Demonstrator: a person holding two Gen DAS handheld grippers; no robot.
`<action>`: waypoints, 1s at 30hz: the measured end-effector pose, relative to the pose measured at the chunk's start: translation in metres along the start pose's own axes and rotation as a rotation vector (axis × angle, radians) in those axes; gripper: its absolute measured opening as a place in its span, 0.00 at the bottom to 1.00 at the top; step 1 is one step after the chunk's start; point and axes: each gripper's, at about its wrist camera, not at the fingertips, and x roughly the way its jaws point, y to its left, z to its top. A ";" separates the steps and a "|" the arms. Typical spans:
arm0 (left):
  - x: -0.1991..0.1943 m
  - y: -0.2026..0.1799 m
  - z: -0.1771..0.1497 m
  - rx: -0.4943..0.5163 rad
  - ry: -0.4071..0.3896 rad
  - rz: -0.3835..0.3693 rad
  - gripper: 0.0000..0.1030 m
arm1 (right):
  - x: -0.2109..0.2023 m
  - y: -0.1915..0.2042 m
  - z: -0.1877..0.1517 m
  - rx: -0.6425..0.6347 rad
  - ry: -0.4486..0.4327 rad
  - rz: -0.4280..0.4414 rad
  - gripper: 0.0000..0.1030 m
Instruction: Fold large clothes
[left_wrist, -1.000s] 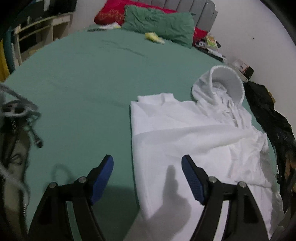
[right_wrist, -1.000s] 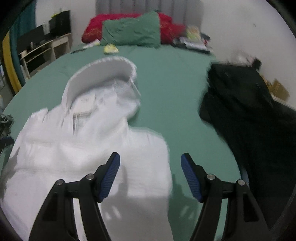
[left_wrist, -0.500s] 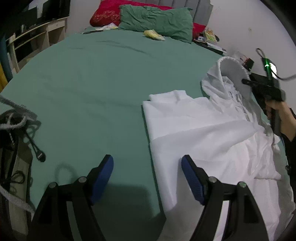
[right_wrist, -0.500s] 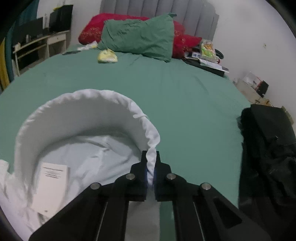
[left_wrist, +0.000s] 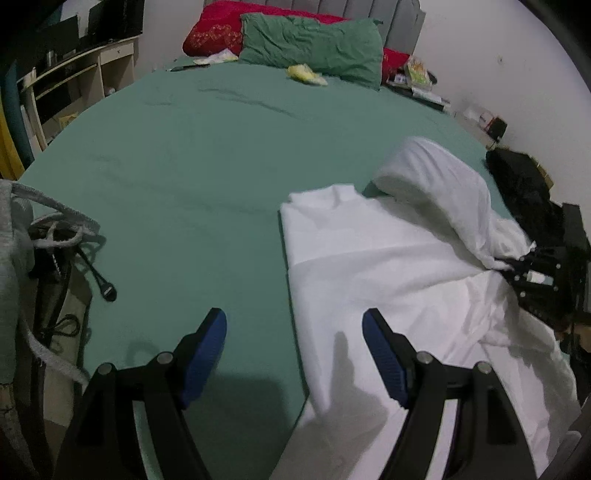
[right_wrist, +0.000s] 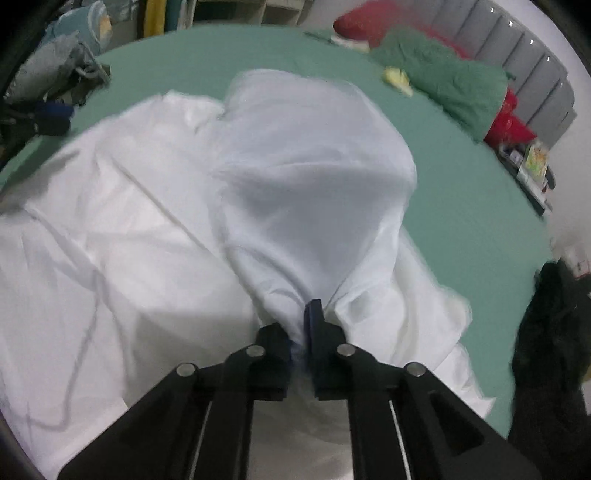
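A white hooded garment (left_wrist: 388, 266) lies partly folded on the green bed (left_wrist: 192, 155). Its hood (left_wrist: 436, 173) is turned over onto the body. My right gripper (right_wrist: 301, 332) is shut on the hood's edge (right_wrist: 314, 184) and holds it over the garment; it shows at the right of the left wrist view (left_wrist: 532, 273). My left gripper (left_wrist: 295, 354) is open and empty, just above the garment's left edge near the bed's front.
Green pillow (left_wrist: 314, 44) and red pillow (left_wrist: 210, 29) lie at the headboard. A black garment (right_wrist: 554, 332) lies at the bed's right side. Grey fabric and black cords (left_wrist: 55, 258) lie at the left edge. Shelves (left_wrist: 74, 81) stand far left.
My right gripper shut on the hood's rim and pulled the hood back over the garment's body. The left gripper stayed open and nearly still.
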 end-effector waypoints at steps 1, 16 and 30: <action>0.002 0.001 0.000 -0.003 0.013 0.004 0.74 | 0.000 -0.005 0.001 0.030 0.004 0.026 0.12; 0.001 0.021 0.014 -0.024 -0.012 -0.029 0.74 | -0.058 -0.137 0.077 0.254 -0.112 0.499 0.83; 0.022 0.034 0.013 -0.029 0.004 0.013 0.74 | 0.071 -0.263 0.135 0.549 0.011 0.289 0.83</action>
